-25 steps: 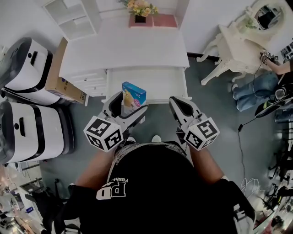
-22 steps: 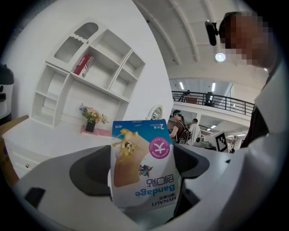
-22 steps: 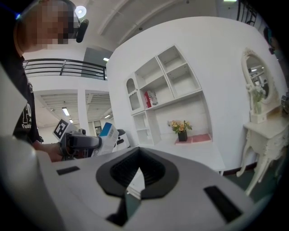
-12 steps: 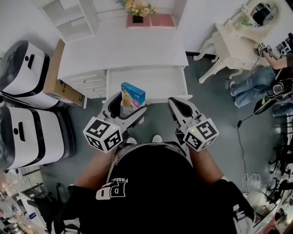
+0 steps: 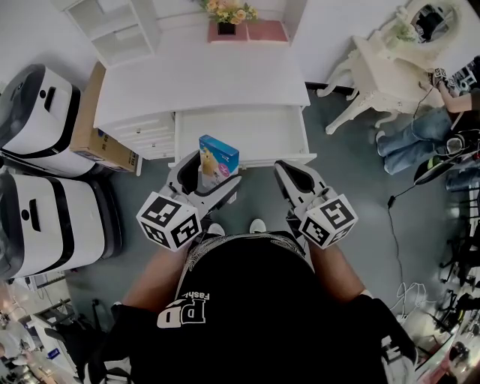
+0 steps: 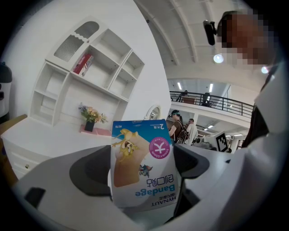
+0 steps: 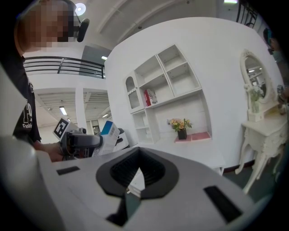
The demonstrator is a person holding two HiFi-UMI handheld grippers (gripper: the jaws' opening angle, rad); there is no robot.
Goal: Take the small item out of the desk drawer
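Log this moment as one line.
left tongs: shut on bandage box | right tongs: shut, empty | drawer: open

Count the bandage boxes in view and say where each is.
1. The bandage box is clamped in the left gripper, near the open drawer. No other shows.

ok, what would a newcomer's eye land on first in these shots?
The blue bandage box, clamped upright in the left claw, sits at the middle of the head view, at the front edge of the open drawer of the white desk. Beside it the right claw is shut on nothing. At the desk's back edge stands a pot of flowers.
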